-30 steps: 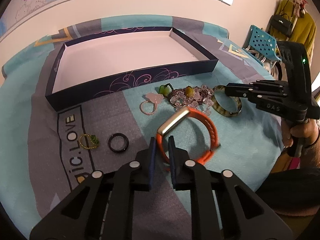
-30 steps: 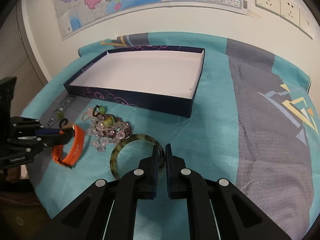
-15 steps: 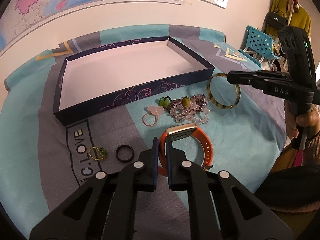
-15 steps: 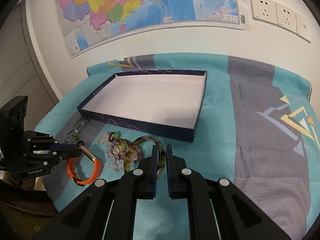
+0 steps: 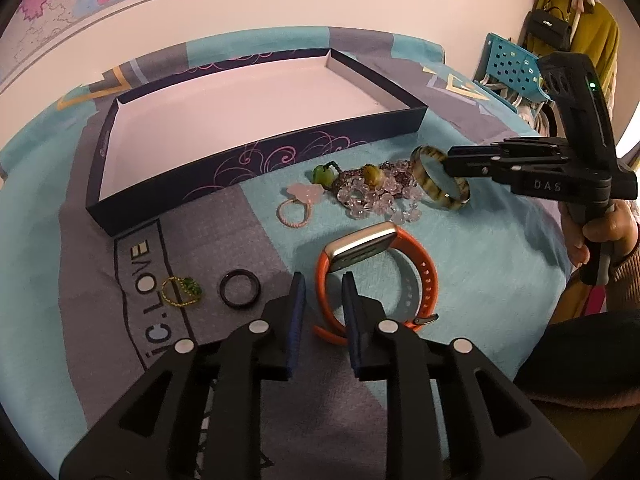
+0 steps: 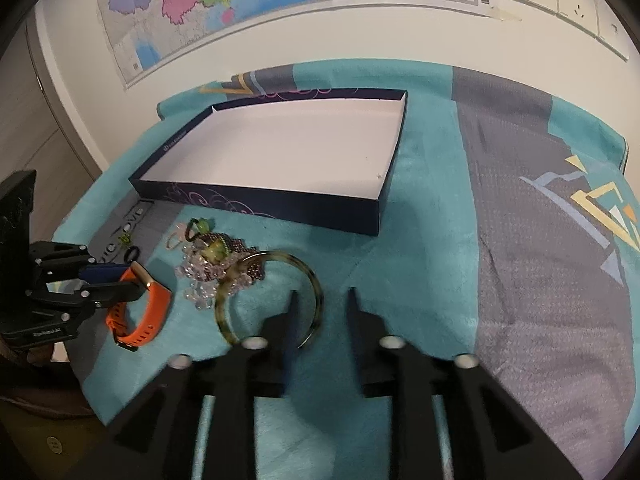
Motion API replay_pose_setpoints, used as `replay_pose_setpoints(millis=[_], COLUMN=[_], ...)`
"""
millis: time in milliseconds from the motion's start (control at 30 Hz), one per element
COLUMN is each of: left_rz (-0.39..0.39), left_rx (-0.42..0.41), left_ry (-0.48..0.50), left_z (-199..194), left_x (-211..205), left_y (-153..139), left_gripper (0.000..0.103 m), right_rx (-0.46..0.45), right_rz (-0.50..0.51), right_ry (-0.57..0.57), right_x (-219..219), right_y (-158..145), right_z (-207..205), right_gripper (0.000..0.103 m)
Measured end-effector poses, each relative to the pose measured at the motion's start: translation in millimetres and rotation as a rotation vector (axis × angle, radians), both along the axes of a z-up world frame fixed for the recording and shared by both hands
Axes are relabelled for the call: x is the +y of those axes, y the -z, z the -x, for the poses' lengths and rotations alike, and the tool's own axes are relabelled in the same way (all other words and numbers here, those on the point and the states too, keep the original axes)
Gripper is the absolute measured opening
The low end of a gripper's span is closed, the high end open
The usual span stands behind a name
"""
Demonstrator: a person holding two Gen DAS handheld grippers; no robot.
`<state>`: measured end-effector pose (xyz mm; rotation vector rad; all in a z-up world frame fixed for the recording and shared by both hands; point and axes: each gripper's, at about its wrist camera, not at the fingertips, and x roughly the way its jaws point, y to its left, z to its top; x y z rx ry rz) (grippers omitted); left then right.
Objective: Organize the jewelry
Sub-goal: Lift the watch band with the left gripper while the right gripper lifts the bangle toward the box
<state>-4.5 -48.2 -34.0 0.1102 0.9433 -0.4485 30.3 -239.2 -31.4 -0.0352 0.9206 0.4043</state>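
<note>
An orange watch [image 5: 424,276] with a silver face lies on the blanket. Its strap stands between the fingers of my left gripper [image 5: 322,292], whose jaws are opening, and the pads no longer press on it. A mottled green-brown bangle [image 6: 224,312] rests on the cloth, leaning on a pile of clear beads [image 6: 200,276]. My right gripper [image 6: 323,296] straddles the bangle's rim with opening jaws and gaps on both sides. The dark-blue box [image 5: 256,152] with a white inside stands behind, with nothing in it.
A pink ring [image 5: 298,208], a black ring [image 5: 240,290], a gold-and-green ring [image 5: 180,292] and green charms [image 5: 324,174] lie on the teal and grey blanket [image 6: 520,280]. A hand [image 5: 600,236] holds the right gripper's handle. The wall is close behind the box.
Both grippers held their pieces raised half a second ago. The watch and bangle have come down onto the cloth and both pairs of jaws have parted.
</note>
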Motion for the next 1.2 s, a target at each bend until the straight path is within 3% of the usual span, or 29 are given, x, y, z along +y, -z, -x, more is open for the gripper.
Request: replay_pose_setpoints(millis=[133,200,500,800,967,1200], left_rz=[-0.008,-0.015,0.002,0.033,0.063,0.08], left_rx=[-0.002,-0.005,-0.025,-0.062,-0.097,-0.136], left_ry=[0.004,0.002,-0.018,-0.035,-0.077,-0.153], left_z=[-2,-1,-1,-7,-22,-63], left_x=[-3,-4,1,11,24,45], left_y=[1,1,-6,-24,-42,-63], left_gripper=[0.013,0.01,0.007,0.007,0.007,0.007], right_rx=[-0.015,-0.02,-0.03,-0.101,-0.148,-0.124], right_rz=[0.029,0.043,-0.045,-0.088,-0.075,-0.096], right_ry=[-0.014,-0.015,-0.014,-0.022,-0.027,-0.012], right_x=[5,6,-7,-4,3,12], right_y=[3,2,-11,-42,-57,-57], right_z=[-1,-3,-1,-10,-33,-87], right_gripper=[0.025,0.005,0.005,0.005,0.005,0.005])
